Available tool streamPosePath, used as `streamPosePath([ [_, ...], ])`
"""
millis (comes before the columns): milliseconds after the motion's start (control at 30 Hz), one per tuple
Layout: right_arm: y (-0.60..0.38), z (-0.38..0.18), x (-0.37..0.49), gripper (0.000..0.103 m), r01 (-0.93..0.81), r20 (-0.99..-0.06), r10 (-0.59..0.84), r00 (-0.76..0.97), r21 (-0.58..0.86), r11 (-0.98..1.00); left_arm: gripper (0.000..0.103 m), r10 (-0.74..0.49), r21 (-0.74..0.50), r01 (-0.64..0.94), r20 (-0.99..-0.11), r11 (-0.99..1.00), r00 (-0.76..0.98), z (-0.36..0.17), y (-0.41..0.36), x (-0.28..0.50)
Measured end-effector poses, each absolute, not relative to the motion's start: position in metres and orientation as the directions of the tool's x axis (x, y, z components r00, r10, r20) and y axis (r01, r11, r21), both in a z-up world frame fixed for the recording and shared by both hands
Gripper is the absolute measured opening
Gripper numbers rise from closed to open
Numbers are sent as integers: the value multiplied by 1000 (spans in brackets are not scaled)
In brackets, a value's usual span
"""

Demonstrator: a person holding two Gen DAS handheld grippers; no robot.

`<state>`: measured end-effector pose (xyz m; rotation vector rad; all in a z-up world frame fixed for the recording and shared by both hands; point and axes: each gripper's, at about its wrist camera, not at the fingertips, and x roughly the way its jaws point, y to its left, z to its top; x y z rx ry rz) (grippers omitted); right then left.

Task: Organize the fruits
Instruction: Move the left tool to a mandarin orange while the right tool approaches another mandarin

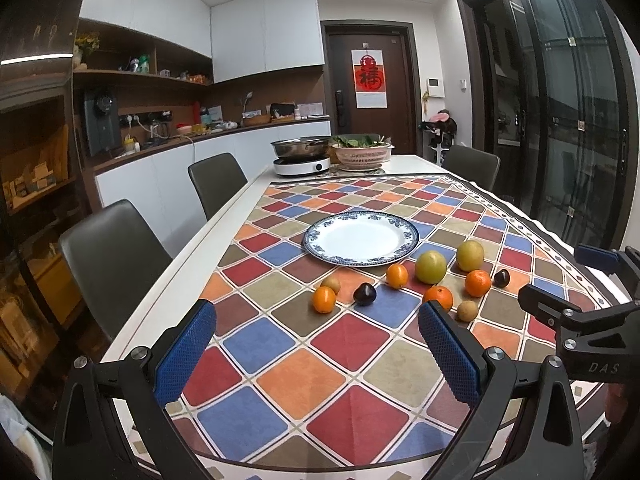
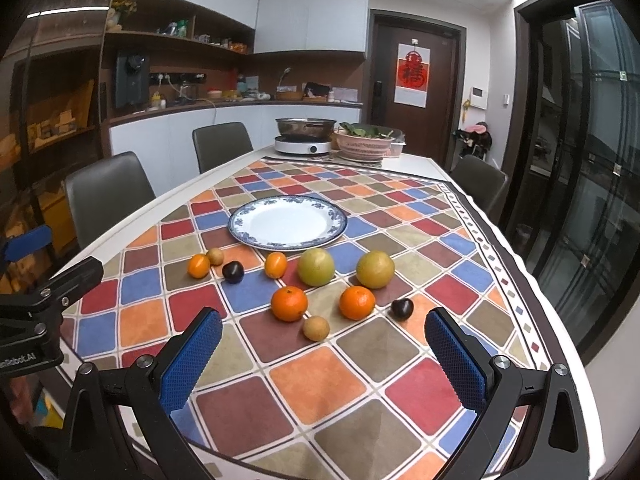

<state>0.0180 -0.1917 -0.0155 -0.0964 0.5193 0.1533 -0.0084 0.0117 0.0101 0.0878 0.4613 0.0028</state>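
On the left, the left gripper (image 1: 316, 332) hangs over the near part of the checked cloth (image 1: 280, 380), jaws spread wide with nothing between its blue pads (image 1: 188, 352).

The fruit lies loose on the cloth just in front of the plate (image 2: 288, 222) — none of it on the plate. Left to right in the right wrist view: a small orange (image 2: 199, 266) touching a tan round fruit (image 2: 215, 256), then a dark plum (image 2: 233, 271) just beside them, an oval orange (image 2: 276, 265), and a yellow-green fruit (image 2: 316, 267). Nearer the camera sit a mandarin (image 2: 289, 303), a second tan fruit (image 2: 316, 328) just in front of it, and another mandarin (image 2: 357, 303). Behind that, a second yellow-green fruit (image 2: 375, 269); farthest right, a second plum (image 2: 402, 309).

The right gripper (image 2: 324, 340) hovers above the near fruit, jaws likewise released and empty.

At the table's far end stand a pan (image 2: 306, 126) on a cooker (image 2: 303, 145) and, to its right, a basket (image 2: 364, 145) of greens.
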Motion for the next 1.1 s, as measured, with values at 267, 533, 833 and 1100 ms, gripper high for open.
streamPosePath([
  [267, -176, -18, 38, 102, -211, -525, 136, 840, -84, 974, 101, 24, 96, 25, -479, 995, 877, 0, 19, 17],
  [533, -162, -22, 63, 102, -232, -541, 133, 830, -120, 965, 94, 16, 87, 36, -536, 996, 844, -12, 23, 49],
  [833, -153, -35, 98, 100, -270, -598, 158, 786, -103, 957, 86, 2, 103, 74, -595, 992, 804, -27, 26, 88],
  [1100, -148, -55, 130, 93, -297, -673, 181, 717, -61, 953, 78, -31, 95, 123, -656, 988, 754, -45, 29, 124],
])
